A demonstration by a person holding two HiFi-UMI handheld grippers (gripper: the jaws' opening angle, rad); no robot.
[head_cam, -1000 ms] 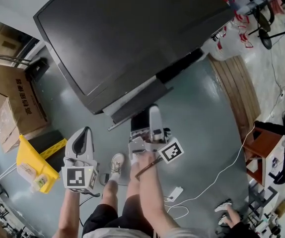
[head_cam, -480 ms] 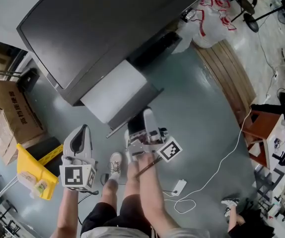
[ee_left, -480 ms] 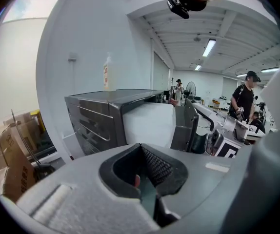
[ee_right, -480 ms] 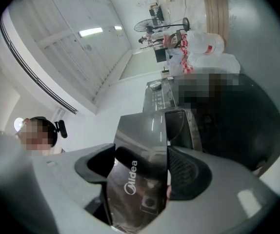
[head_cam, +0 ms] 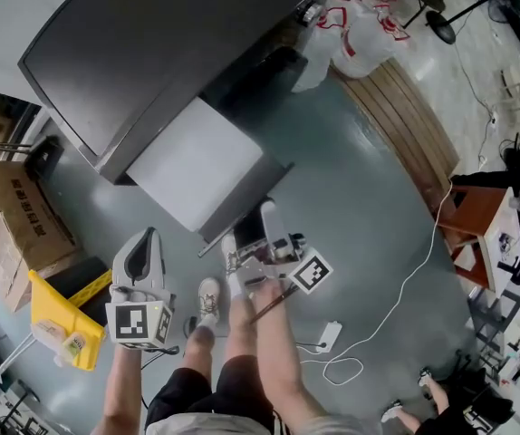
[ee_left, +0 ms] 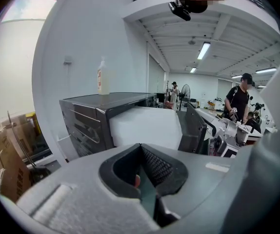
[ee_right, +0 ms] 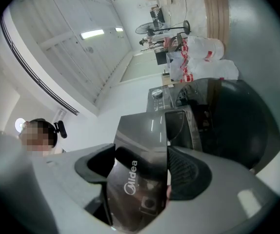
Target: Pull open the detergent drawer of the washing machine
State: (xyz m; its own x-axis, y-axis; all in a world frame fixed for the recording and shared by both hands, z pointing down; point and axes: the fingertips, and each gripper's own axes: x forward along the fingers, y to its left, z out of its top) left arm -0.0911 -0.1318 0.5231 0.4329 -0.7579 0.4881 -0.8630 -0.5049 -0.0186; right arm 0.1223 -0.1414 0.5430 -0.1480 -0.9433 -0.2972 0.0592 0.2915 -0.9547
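Detergent drawer: stands well out of the front of the washing machine, its white body exposed and its dark front panel facing the person. In the right gripper view that panel carries the Midea mark and fills the gap between the jaws.

Right gripper: clamped on the drawer's front panel, one jaw on each face, held low in front of the person's legs.

Left gripper: held apart from the machine, to the left of the drawer and touching nothing. In its own view the jaws are closed together with nothing between them.

Surroundings: a bottle stands on the machine's dark top. White plastic bags lie at the machine's right corner, beside a wooden board. Cardboard boxes and a yellow bin stand to the left. A white cable runs across the grey floor
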